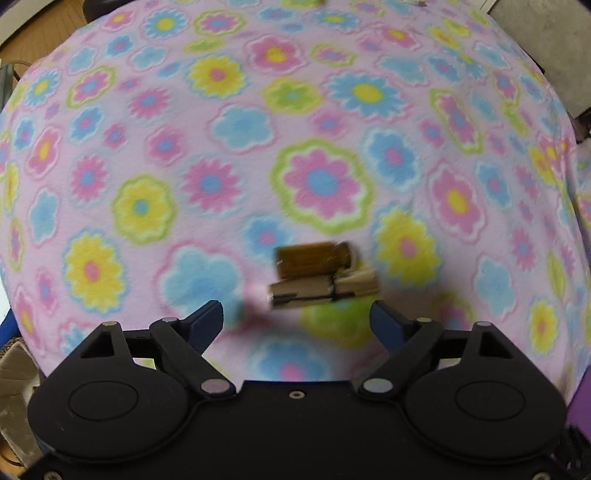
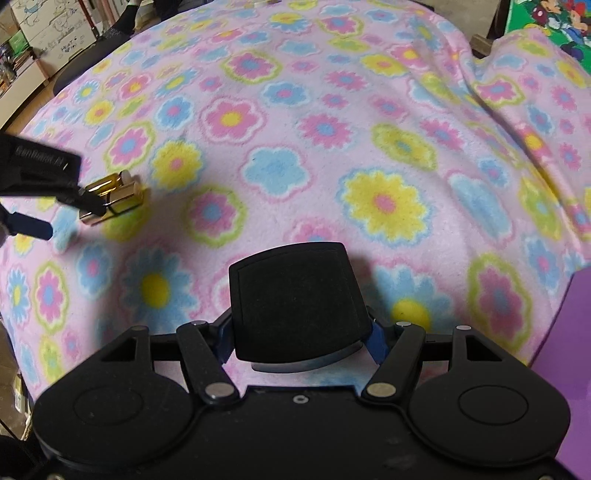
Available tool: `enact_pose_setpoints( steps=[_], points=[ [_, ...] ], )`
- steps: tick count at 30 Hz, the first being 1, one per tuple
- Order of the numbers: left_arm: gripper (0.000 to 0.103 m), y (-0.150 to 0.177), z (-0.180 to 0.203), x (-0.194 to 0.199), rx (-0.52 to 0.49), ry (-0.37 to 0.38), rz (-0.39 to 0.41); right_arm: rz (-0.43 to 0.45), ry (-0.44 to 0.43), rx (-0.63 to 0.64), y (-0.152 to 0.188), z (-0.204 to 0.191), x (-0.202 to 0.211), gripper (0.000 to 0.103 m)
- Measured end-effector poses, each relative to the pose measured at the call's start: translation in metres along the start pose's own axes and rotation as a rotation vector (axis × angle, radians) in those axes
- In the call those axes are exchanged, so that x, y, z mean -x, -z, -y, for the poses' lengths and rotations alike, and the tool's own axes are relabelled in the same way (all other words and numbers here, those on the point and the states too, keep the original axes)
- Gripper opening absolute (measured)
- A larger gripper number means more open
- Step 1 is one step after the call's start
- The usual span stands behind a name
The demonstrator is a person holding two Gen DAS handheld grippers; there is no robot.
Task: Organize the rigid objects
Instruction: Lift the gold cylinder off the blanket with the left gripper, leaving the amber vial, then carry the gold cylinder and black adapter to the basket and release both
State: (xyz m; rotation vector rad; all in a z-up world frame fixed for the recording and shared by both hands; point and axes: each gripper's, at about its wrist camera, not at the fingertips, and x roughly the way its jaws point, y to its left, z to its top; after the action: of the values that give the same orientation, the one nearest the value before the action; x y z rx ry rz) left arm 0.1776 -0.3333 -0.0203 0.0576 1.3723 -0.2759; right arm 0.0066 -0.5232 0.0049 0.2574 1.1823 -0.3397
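Note:
A small amber bottle (image 1: 314, 258) and a gold tube (image 1: 325, 291) lie side by side on the flowered pink blanket (image 1: 207, 155). My left gripper (image 1: 297, 317) hangs open just short of them, with nothing between its blue fingers (image 1: 207, 317). The right wrist view shows the same pair, the gold tube (image 2: 118, 203) and the amber bottle (image 2: 109, 181), at the far left, with the left gripper (image 2: 70, 216) over them. My right gripper (image 2: 299, 336) is shut on a black flat case (image 2: 295, 299), held above the blanket.
A purple object (image 2: 576, 350) lies at the blanket's right edge. A cartoon-printed mat (image 2: 554, 22) sits beyond the top right corner. Boxes and shelves (image 2: 44, 33) stand past the far left edge. A grey surface (image 1: 535, 44) borders the blanket's far right.

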Motion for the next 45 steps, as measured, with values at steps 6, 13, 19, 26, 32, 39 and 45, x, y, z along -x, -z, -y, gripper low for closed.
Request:
enact_pose_setpoints(
  steps=[6, 13, 19, 26, 32, 39, 45],
  points=[
    [0.083, -0.002, 0.024, 0.005, 0.035, -0.034, 0.000, 0.025, -0.001, 0.007, 0.001, 0.000, 0.007, 0.067],
    [0.081, -0.006, 0.022, -0.006, 0.085, -0.059, 0.004, 0.031, -0.005, 0.016, 0.002, -0.002, 0.006, 0.067],
    [0.068, -0.005, 0.019, -0.002, 0.049, -0.052, 0.012, 0.033, -0.003, 0.019, 0.002, -0.002, 0.006, 0.067],
    [0.068, 0.009, -0.001, 0.013, 0.042, -0.035, -0.009, 0.035, -0.009, 0.032, 0.001, -0.005, 0.011, 0.067],
    [0.068, 0.031, -0.041, 0.042, 0.050, -0.067, 0.005, 0.026, -0.042, 0.042, 0.004, -0.017, 0.017, 0.067],
    [0.068, 0.065, -0.107, 0.075, 0.115, -0.121, 0.030, 0.009, -0.074, 0.111, 0.014, -0.054, 0.022, 0.067],
    [0.068, 0.099, -0.178, 0.101, 0.232, -0.151, 0.047, 0.003, -0.121, 0.203, 0.024, -0.113, 0.032, 0.067]
  ],
)
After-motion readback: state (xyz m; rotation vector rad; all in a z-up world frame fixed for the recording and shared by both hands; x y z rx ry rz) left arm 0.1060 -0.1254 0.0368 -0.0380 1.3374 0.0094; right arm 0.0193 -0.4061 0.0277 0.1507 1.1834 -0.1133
